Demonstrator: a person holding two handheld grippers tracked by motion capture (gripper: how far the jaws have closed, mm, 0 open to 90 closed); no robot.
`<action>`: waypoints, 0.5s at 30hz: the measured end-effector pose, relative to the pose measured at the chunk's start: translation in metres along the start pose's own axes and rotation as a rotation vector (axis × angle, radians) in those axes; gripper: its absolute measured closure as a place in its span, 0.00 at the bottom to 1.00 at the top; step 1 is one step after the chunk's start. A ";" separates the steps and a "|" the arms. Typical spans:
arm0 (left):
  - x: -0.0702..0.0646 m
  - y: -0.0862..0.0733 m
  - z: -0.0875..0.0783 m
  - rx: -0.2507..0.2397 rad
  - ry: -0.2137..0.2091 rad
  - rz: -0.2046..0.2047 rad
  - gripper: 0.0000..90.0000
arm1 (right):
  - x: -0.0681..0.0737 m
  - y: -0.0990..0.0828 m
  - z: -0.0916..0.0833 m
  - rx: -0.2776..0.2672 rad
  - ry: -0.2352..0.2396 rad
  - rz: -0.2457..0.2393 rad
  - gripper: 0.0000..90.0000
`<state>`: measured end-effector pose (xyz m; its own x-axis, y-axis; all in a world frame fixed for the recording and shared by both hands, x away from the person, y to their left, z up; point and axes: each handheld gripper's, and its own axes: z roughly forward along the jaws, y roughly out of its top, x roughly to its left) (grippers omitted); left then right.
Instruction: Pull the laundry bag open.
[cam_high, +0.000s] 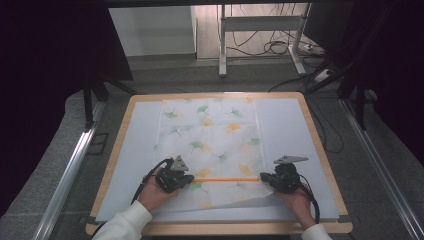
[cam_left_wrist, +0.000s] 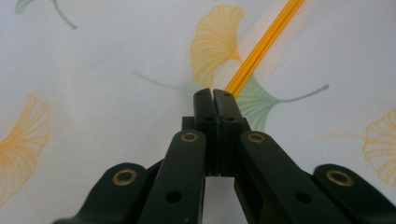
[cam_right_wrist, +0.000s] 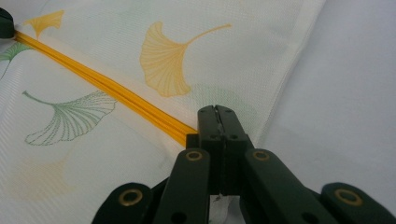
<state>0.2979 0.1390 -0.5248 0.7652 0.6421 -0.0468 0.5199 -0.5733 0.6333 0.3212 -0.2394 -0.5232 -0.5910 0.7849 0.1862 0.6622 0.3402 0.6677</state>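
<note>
Left hand-held gripper (cam_high: 186, 178) and right hand-held gripper (cam_high: 265, 178), jaws fully closed, each pinch one end of the orange zipper (cam_high: 226, 179) on a ginkgo-print mesh bag (cam_high: 212, 145) lying flat mid-bench (cam_high: 320, 150), near the front edge.

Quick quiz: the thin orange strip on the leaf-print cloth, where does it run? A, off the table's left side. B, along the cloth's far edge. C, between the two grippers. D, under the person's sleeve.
C: in the high view the orange strip stretches across the cloth from the left gripper to the right gripper.
</note>
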 end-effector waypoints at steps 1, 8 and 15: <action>0.000 0.000 0.000 0.000 0.000 0.000 1.00 | 0.000 0.000 0.000 0.000 0.000 0.000 1.00; 0.006 -0.008 -0.007 0.002 0.013 -0.022 1.00 | 0.000 0.000 0.000 0.002 0.002 0.002 1.00; 0.015 -0.020 -0.016 0.004 0.025 -0.057 1.00 | -0.001 0.000 0.000 0.004 0.007 0.001 1.00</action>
<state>0.2931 0.1676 -0.5258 0.7246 0.6863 -0.0629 0.5635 -0.5374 0.6274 0.3218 -0.2399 -0.5229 -0.5936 0.7816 0.1916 0.6643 0.3414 0.6650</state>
